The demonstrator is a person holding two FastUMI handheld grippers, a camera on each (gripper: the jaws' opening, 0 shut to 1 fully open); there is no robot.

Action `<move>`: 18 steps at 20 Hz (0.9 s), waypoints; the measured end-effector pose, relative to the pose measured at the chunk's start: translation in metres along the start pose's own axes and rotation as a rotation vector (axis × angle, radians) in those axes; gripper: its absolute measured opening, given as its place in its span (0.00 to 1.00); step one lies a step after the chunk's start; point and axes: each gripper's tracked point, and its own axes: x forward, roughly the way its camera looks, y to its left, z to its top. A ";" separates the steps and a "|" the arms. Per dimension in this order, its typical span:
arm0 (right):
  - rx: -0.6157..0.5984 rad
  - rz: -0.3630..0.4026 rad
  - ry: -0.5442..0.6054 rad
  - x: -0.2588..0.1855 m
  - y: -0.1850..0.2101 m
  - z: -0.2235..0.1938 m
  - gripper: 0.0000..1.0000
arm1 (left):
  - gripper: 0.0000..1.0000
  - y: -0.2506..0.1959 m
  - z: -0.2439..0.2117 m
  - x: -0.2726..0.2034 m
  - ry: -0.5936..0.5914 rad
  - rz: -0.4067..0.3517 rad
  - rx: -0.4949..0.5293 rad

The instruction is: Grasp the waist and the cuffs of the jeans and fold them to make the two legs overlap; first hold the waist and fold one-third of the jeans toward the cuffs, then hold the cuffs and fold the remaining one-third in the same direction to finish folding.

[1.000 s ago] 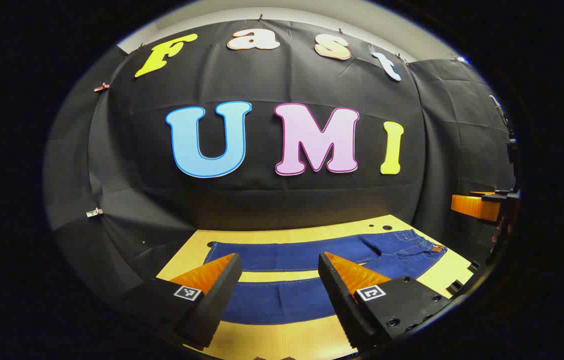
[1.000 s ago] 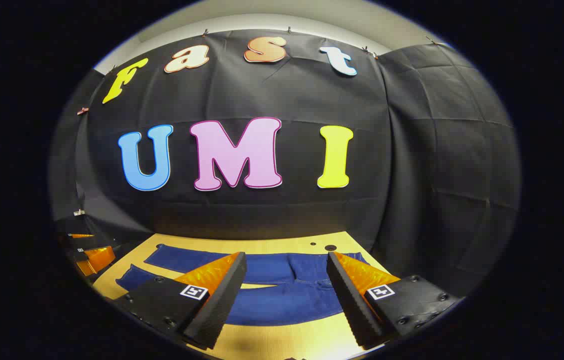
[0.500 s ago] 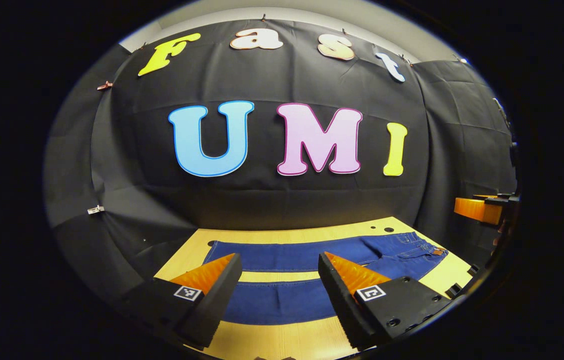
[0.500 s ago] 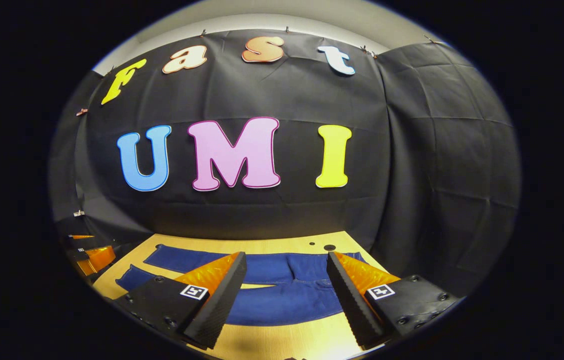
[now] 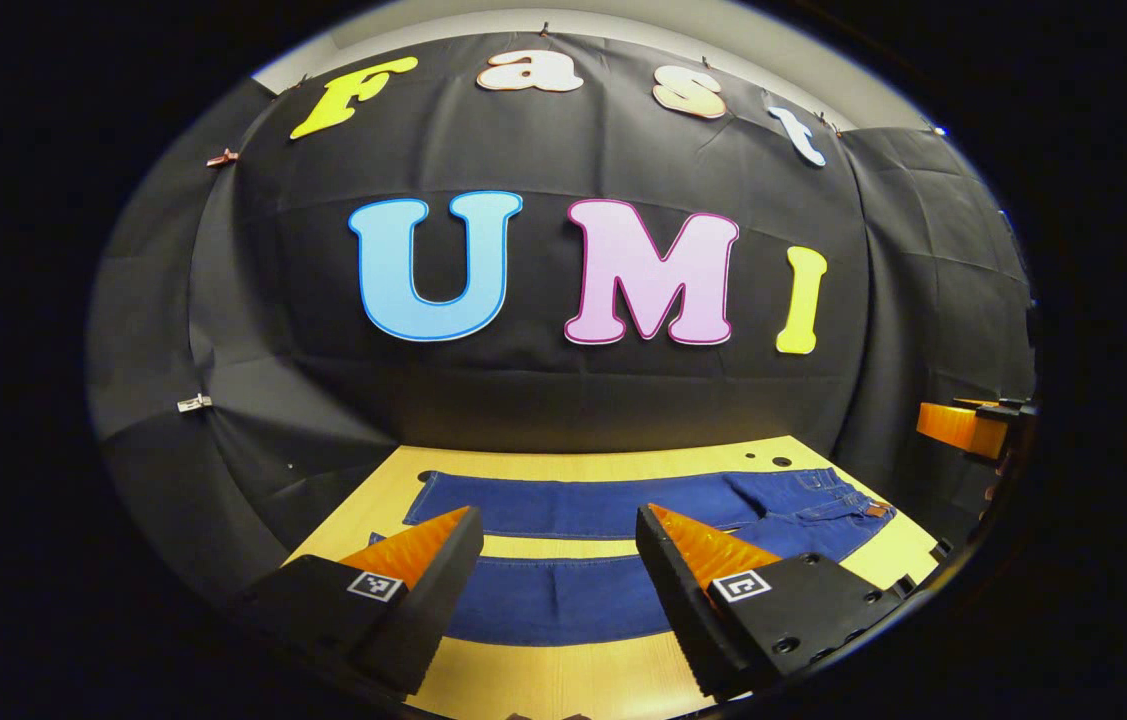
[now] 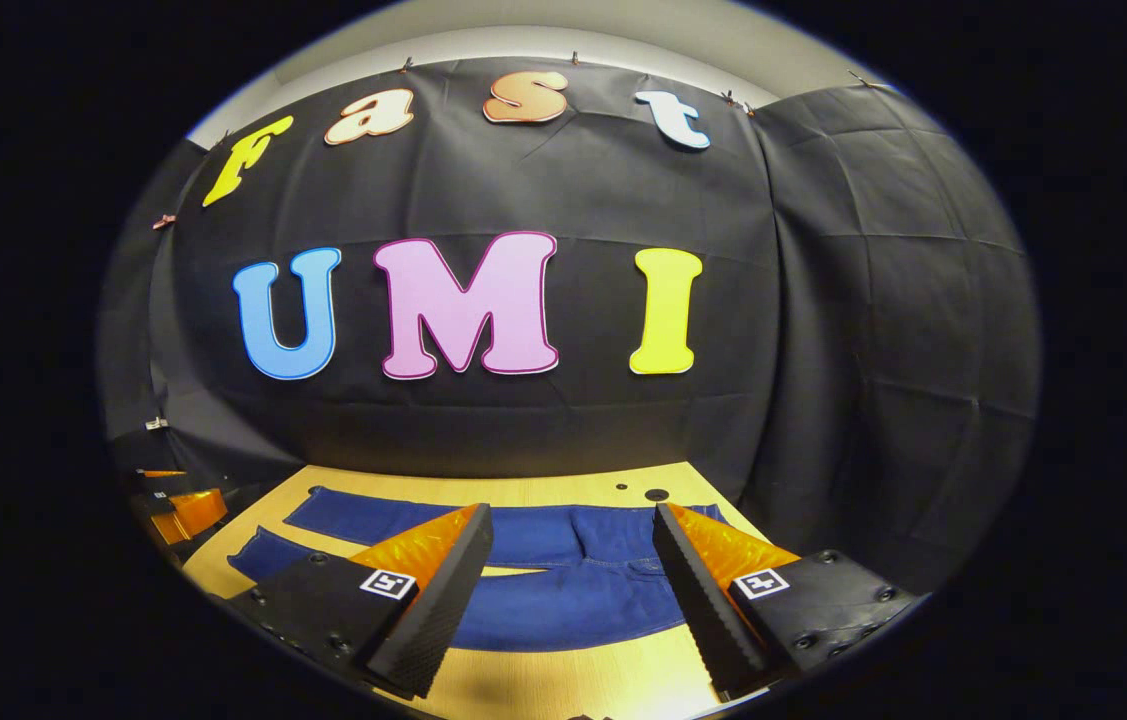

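Tilting slightly downward, left gripper (image 5: 555,530) and right gripper (image 6: 571,525) hover agape above unfolded jeans (image 5: 563,505); grasping awaits.

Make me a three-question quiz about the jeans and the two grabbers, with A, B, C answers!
1. Where do the dark blue denim jeans lie?
A. flat on the pale wooden table
B. on the booth's wall
C. in a basket

2. How many legs of the jeans lie spread apart?
A. none
B. two
C. four

3. How do the left gripper and the right gripper stand?
A. both shut on the jeans
B. one open, one shut
C. both open, above the jeans

Answers:
1. A, the denim is spread flat on the tabletop.
2. B, bare wood shows in a strip between two legs.
3. C, each pair of fingers is set wide apart with no cloth between them.
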 end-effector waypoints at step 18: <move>-0.151 -0.011 0.052 0.020 -0.020 -0.025 0.96 | 0.98 0.227 -0.195 0.047 0.454 -0.209 1.039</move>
